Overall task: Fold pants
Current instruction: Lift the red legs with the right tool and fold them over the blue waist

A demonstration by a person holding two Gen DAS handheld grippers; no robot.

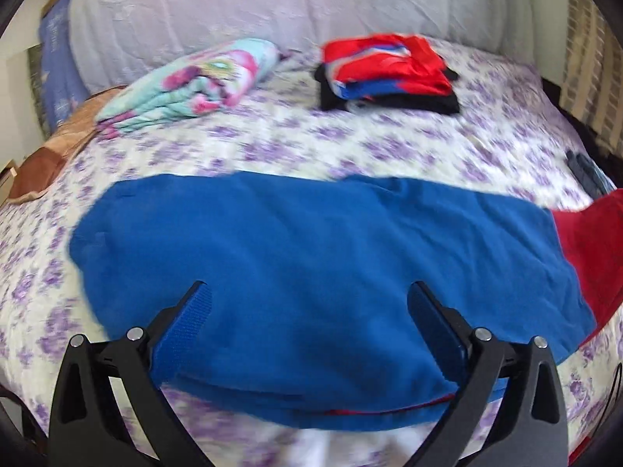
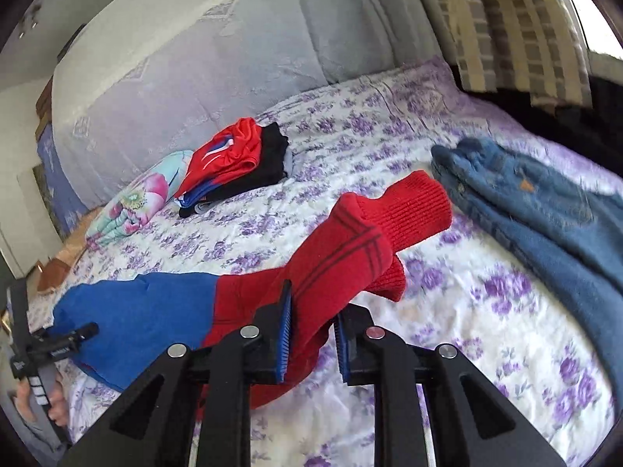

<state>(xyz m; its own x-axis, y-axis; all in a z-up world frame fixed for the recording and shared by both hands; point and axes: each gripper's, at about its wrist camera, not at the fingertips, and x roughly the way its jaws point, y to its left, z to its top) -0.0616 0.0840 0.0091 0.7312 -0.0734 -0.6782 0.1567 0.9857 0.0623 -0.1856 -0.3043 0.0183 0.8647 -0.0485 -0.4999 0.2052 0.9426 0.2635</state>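
Note:
Blue and red pants (image 1: 311, 257) lie across the flowered bed sheet (image 1: 272, 144). My left gripper (image 1: 309, 292) is open, its fingers spread above the blue waist part. In the right wrist view the red leg part (image 2: 342, 249) with ribbed cuffs (image 2: 412, 202) lies folded over itself, joined to the blue part (image 2: 136, 319). My right gripper (image 2: 313, 311) has its jaws narrowly apart with red cloth between them; whether they pinch it is unclear. The left gripper (image 2: 50, 346) shows at the left edge, held by a hand.
A stack of folded red, blue and black clothes (image 1: 389, 74) and a folded floral blanket (image 1: 194, 81) lie at the back. Blue jeans (image 2: 545, 218) lie at the right. A large pale quilt (image 1: 272, 7) rises behind the bed.

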